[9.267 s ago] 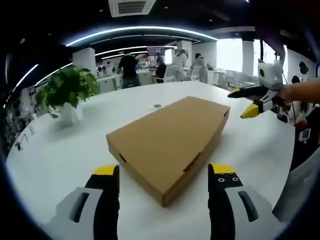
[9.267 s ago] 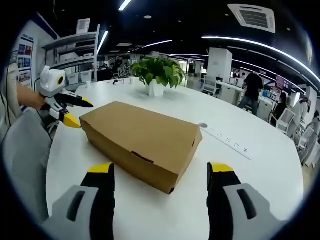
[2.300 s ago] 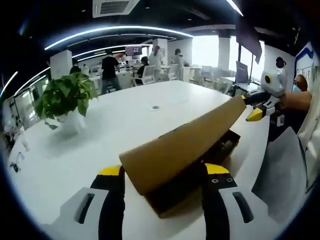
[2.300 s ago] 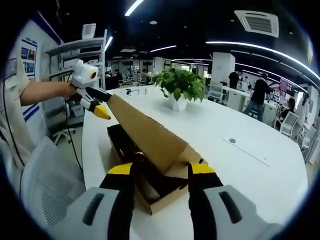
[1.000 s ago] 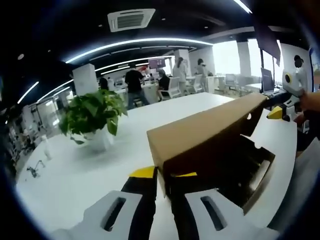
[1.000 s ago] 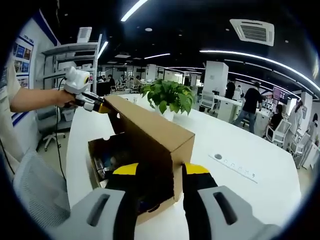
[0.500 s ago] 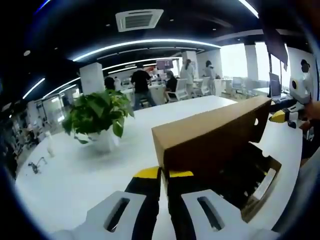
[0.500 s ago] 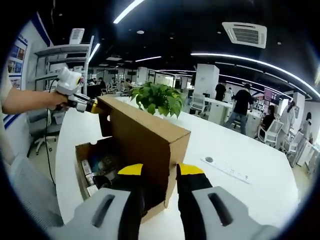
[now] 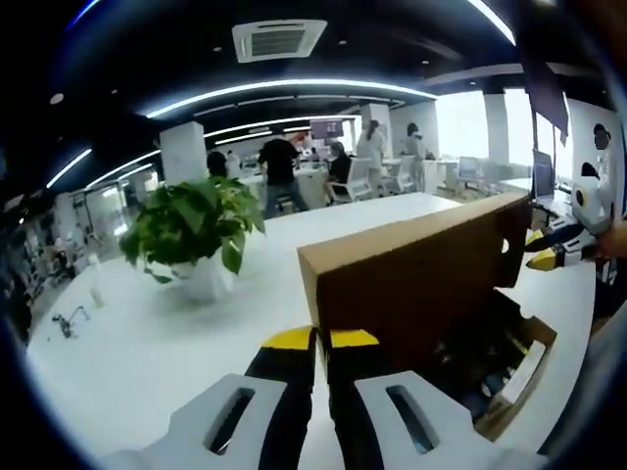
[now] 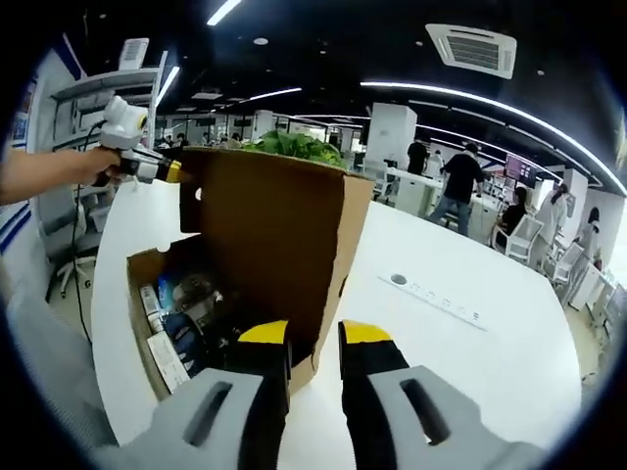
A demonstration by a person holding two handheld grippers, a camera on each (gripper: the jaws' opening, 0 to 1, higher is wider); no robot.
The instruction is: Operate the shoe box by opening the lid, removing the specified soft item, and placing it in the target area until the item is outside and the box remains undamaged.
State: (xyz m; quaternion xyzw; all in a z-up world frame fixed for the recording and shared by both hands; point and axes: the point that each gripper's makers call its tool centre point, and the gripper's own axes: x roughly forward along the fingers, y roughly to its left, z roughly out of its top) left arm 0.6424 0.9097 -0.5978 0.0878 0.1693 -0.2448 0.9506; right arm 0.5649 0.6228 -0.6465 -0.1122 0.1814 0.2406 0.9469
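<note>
Since half a second ago the lid (image 10: 269,230) has swung further up and now stands near upright over the shoe box (image 10: 147,284), which lies on the white worktop (image 10: 460,343) with its long axis running from one pair of tongs to the other. The right tongs (image 10: 313,338) pinch the lid's near end; the left tongs (image 9: 321,341) pinch its opposite end. Inside the box, dark jumbled contents are hard to make out, and the lid hides much of the interior. The potted plant (image 9: 191,230) stands well apart across open worktop.
</note>
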